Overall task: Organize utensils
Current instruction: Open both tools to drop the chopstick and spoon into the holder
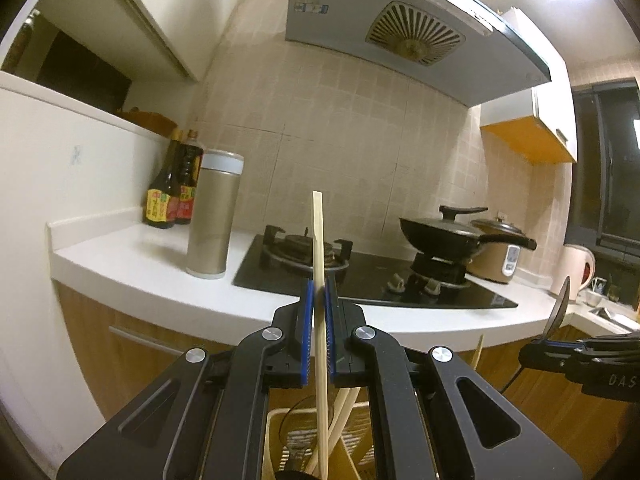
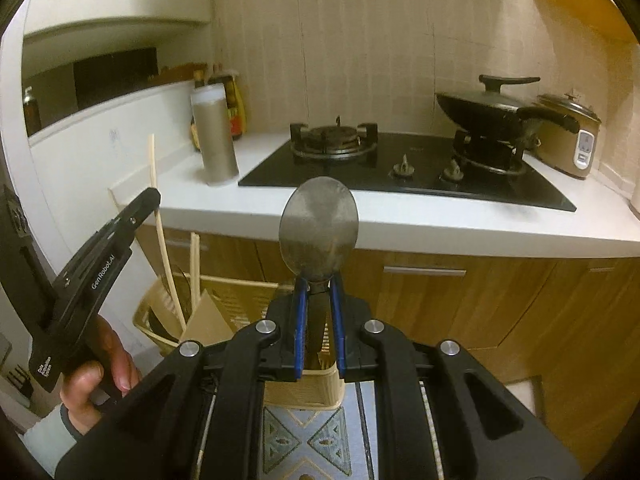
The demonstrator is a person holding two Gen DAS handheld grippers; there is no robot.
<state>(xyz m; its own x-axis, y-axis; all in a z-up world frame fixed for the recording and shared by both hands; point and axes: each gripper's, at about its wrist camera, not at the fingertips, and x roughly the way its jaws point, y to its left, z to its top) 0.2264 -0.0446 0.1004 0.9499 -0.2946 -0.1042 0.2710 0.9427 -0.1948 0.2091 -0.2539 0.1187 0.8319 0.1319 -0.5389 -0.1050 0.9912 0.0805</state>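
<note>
My left gripper (image 1: pixel 319 286) is shut on a pale wooden chopstick (image 1: pixel 319 236) that stands nearly upright between its blue pads, its lower end reaching down toward a beige slotted utensil basket (image 1: pixel 276 436). My right gripper (image 2: pixel 318 280) is shut on the neck of a metal spoon (image 2: pixel 319 226), bowl up. In the right wrist view the left gripper (image 2: pixel 150 200) shows at the left with the chopstick (image 2: pixel 154 172), above the basket (image 2: pixel 158 320), which holds more chopsticks. The spoon (image 1: pixel 558 308) and right gripper (image 1: pixel 538 344) appear at the left view's right edge.
A white counter (image 2: pixel 400 224) carries a black gas hob (image 2: pixel 400 168), a lidded black pan (image 2: pixel 480 108), a rice cooker (image 2: pixel 572 140), a tall gold flask (image 2: pixel 216 136) and sauce bottles (image 1: pixel 168 196). Wooden cabinet doors (image 2: pixel 440 312) stand below. A patterned mat (image 2: pixel 308 444) lies on the floor.
</note>
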